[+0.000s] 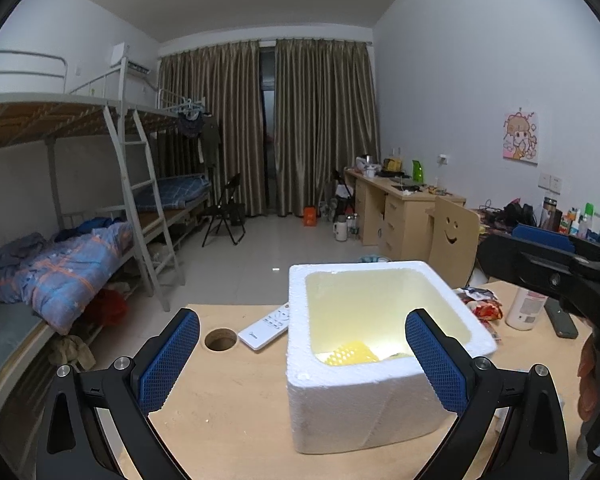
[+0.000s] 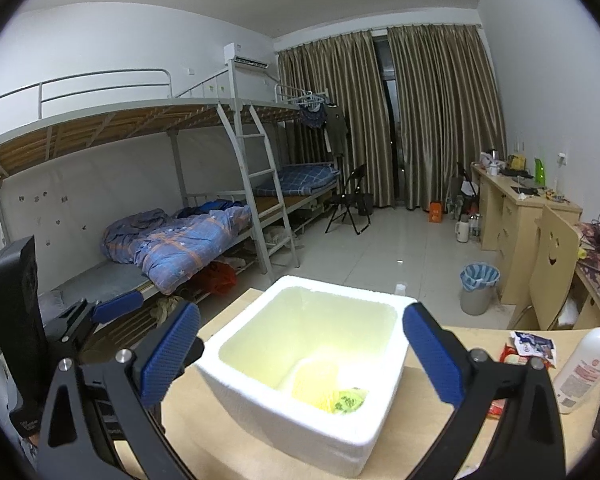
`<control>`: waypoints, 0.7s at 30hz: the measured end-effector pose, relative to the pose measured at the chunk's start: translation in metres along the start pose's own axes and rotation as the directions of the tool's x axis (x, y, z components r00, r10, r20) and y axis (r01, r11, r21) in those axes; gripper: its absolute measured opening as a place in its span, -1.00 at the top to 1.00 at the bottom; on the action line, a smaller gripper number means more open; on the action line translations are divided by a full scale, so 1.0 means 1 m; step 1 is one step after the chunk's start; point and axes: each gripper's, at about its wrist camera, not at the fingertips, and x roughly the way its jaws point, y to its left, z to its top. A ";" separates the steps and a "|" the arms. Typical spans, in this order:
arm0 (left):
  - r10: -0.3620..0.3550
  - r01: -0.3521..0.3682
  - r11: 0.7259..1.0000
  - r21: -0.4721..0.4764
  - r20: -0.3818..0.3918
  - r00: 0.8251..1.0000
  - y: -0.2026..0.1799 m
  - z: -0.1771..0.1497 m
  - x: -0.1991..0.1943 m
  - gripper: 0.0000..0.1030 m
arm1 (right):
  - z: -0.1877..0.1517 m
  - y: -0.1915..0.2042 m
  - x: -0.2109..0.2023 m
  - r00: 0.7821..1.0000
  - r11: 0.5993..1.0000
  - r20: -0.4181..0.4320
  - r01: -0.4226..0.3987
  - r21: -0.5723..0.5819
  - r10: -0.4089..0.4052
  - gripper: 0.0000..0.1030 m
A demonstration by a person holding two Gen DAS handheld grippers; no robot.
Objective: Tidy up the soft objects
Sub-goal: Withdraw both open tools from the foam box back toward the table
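Observation:
A white foam box [image 1: 340, 408] stands on the wooden table [image 1: 228, 420]. A yellow foam net [image 1: 352, 354] lies at its bottom. My left gripper [image 1: 302, 320] is open just in front of the box, with nothing held. In the right wrist view the box [image 2: 300, 424] holds the yellow net [image 2: 318, 384] and a green soft item [image 2: 350, 400] beside it. My right gripper [image 2: 302, 316] stands wide open above the near side of the box, empty. From the left wrist view its blue pad [image 1: 540, 236] shows at the right, above the table.
A white remote [image 1: 266, 328] and a round cable hole [image 1: 220, 339] lie left of the box. Snack packets [image 1: 484, 308], a white bottle [image 1: 526, 308] and a dark phone [image 1: 562, 320] sit to its right. A hand [image 1: 588, 376] is at the right edge.

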 end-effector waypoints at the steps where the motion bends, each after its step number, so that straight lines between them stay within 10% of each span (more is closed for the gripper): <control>1: 0.003 -0.003 1.000 0.006 0.002 1.000 -0.002 0.000 -0.004 -0.99 | -0.001 0.002 -0.007 1.000 1.000 0.001 0.006 -0.006 -0.006 -1.00; 21: -0.070 0.070 0.998 0.006 0.113 0.991 -0.031 -0.023 -0.148 -0.99 | -0.033 0.055 -0.134 0.989 0.999 0.141 0.054 -0.005 -0.053 -1.00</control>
